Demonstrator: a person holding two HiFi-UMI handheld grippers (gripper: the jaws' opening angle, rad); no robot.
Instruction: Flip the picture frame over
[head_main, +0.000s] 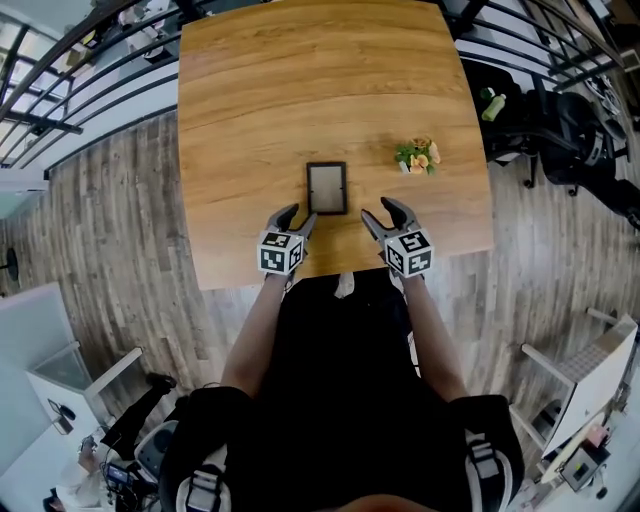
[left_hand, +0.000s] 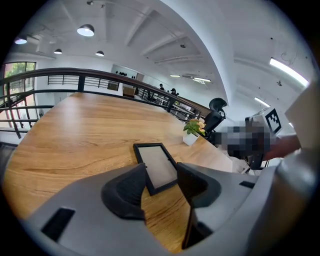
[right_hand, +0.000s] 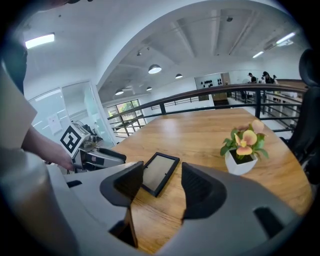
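A small black picture frame (head_main: 327, 188) lies flat on the wooden table (head_main: 250, 120), its pale grey panel facing up. It also shows in the left gripper view as the frame (left_hand: 156, 165) and in the right gripper view as the frame (right_hand: 160, 172). My left gripper (head_main: 297, 218) hovers just short of the frame's near left corner, jaws apart and empty. My right gripper (head_main: 383, 214) hangs near the frame's near right corner, also apart from it, with nothing between its jaws.
A small white pot with orange flowers (head_main: 418, 156) stands to the right of the frame, seen too as the pot (right_hand: 243, 150). The table's near edge (head_main: 340, 270) runs just under both grippers. A black office chair (head_main: 570, 130) and railings stand beyond the table.
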